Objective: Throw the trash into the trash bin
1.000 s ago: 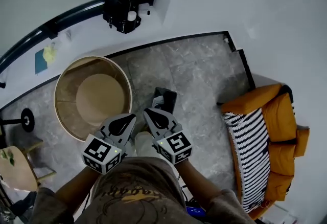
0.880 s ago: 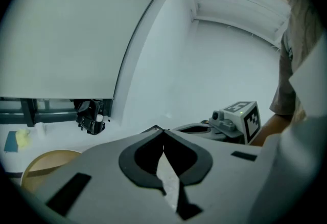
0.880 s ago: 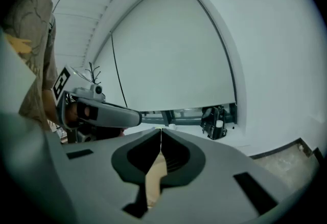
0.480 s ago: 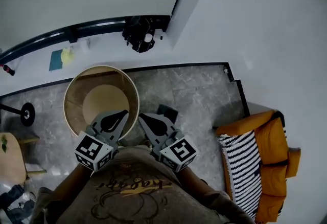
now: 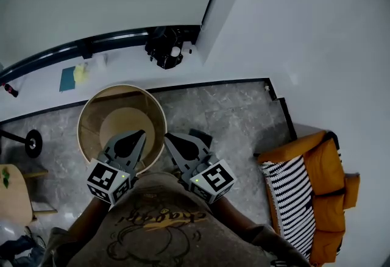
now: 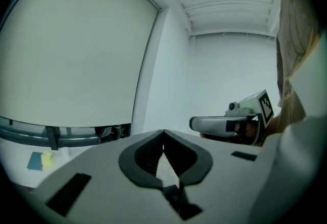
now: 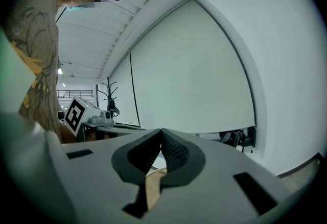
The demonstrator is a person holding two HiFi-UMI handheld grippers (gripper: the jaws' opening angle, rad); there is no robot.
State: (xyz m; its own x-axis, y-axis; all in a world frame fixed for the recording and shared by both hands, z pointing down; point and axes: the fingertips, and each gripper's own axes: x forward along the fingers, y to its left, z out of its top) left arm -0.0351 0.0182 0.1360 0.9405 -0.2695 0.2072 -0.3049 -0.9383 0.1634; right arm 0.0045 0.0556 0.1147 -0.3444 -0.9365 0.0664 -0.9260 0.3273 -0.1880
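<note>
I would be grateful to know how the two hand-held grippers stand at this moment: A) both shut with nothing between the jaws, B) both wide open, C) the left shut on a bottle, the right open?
A: the left hand-held gripper and the right hand-held gripper each show jaws meeting at the tips, with nothing between them.

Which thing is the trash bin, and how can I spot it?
Start at the grey marbled floor below the white wall. The big round tan bin stands on its left part, just ahead of the left gripper. It is the only open, circular tub; the orange sofa sits far right.
</note>
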